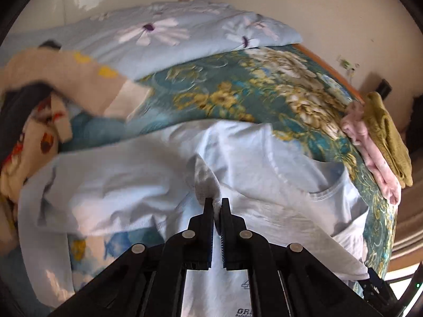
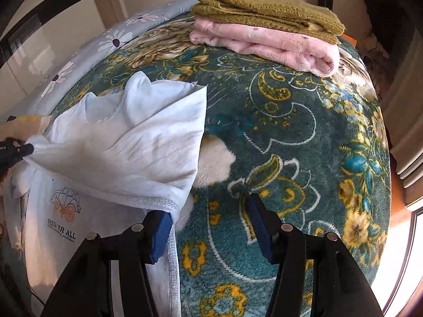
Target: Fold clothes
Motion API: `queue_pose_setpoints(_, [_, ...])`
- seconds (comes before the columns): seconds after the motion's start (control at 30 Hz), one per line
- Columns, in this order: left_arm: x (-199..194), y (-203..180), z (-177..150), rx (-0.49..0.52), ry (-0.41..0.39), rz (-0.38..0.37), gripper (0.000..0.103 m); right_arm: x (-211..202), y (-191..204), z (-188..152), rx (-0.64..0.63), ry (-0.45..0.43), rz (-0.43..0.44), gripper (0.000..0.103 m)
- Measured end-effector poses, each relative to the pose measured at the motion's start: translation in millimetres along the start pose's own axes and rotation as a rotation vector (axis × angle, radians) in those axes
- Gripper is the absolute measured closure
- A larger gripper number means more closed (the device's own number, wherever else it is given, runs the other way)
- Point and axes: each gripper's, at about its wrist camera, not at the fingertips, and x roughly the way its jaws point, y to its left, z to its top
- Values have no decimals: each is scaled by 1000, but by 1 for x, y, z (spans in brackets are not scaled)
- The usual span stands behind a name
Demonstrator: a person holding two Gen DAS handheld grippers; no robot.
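A pale blue-white T-shirt (image 1: 264, 174) lies rumpled on the bed, one part folded over itself. My left gripper (image 1: 217, 202) is shut on a raised pinch of its fabric. The right wrist view shows that same gripper (image 2: 25, 150) at the far left, holding the shirt's edge taut. The shirt (image 2: 127, 142) carries a car print with lettering (image 2: 63, 211). My right gripper (image 2: 208, 211) stands open over the blanket, and the shirt's stitched hem corner (image 2: 169, 203) lies against its left finger with nothing between the pads.
A teal floral blanket (image 2: 290, 137) covers the bed. A folded olive knit (image 2: 264, 8) sits on a folded pink fleece (image 2: 264, 42) at its far edge. A daisy-print duvet (image 1: 164, 37) and a heap of beige and patterned clothes (image 1: 53, 84) lie beyond the shirt.
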Motion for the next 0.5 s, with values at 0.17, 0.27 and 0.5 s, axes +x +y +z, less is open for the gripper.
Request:
queue_pose_setpoints(0.17, [-6, 14, -1, -30, -5, -8, 98, -2, 13, -4, -53, 29, 76, 43])
queue_pose_setpoints(0.27, [-4, 13, 1, -29, 4, -34, 95, -9, 10, -8, -52, 57, 157, 43])
queue_pose_setpoints(0.5, [9, 26, -3, -96, 71, -91, 95, -28, -35, -7, 85, 104, 384, 43])
